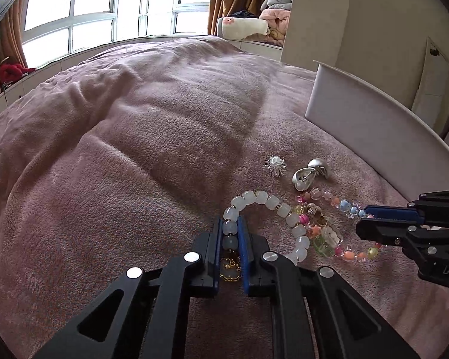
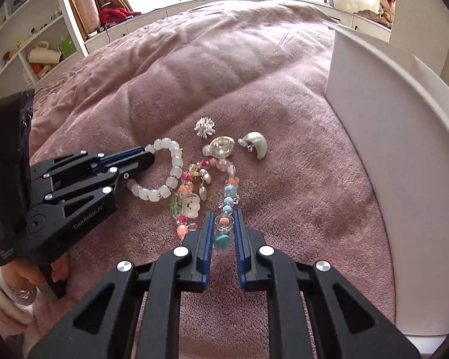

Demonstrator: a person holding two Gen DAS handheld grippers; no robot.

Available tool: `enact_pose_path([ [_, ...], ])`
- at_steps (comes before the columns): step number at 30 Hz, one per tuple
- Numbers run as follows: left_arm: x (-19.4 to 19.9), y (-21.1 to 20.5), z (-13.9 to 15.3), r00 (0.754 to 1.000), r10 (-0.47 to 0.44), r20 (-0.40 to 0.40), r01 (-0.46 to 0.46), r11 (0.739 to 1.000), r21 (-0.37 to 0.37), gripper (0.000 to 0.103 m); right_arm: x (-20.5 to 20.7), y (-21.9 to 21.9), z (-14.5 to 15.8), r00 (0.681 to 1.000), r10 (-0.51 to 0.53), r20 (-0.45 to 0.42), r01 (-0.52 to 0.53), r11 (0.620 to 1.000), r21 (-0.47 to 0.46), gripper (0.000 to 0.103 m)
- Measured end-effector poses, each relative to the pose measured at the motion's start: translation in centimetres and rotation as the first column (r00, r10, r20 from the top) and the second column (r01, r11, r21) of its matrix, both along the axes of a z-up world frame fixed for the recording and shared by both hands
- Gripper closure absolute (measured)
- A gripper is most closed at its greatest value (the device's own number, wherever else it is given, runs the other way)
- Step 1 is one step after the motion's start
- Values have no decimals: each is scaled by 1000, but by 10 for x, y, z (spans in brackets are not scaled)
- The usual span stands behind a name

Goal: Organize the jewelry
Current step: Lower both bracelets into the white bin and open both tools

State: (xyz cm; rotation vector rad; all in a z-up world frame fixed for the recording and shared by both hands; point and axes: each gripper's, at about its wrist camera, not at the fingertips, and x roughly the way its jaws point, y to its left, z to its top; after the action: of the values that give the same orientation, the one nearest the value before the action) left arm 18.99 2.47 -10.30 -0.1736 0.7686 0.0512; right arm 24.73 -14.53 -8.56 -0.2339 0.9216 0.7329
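On a mauve plush bedspread (image 2: 284,89), a tangle of jewelry is waiting to be sorted. The left gripper (image 1: 231,230) is clenching a run of milky white beads on a chunky white bead bracelet (image 1: 272,203), while the right gripper (image 2: 223,227) is pinching the end of a pastel multicoloured charm bracelet (image 2: 229,194); both bracelets are lying on the fabric, crossing each other at a cluster of small charms. Just beyond them, a spiky silver brooch (image 2: 205,128) and two silver shell-shaped earrings (image 2: 256,145) are sitting untouched. A white box (image 2: 389,137) is standing beside the pile, its inside hidden. By appearances, the organizing is only beginning, with nothing put away.
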Motion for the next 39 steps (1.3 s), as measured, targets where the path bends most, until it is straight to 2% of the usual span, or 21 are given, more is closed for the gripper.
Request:
enact_pose_path([
  [5,-6,-6,10,1000,25,-8,-25,1000,14,88,3,-19,38,999,-17,29,12,990,138,89],
  [9,-8,-10,27,998,68,13,-67,997,-45,88,4,-35,62,999,-26,44,16,974,227,89],
  [14,-5,-27,60,998,36,53,-36,999,-13,88,4,-55,93,994,-59,90,28,951,309,89],
  [18,-1,-38,95,995,12,98,-8,999,-36,88,4,-74,118,988,-93,123,40,925,378,89],
  [27,21,-80,177,970,-120,212,122,993,5,88,4,-126,160,957,-203,207,93,892,442,89],
  [35,60,-127,219,942,-223,250,221,975,36,88,20,-185,170,920,-328,213,196,857,476,89],
  [39,84,-150,228,934,-266,240,261,964,53,88,30,-206,166,905,-376,201,248,847,470,89],
])
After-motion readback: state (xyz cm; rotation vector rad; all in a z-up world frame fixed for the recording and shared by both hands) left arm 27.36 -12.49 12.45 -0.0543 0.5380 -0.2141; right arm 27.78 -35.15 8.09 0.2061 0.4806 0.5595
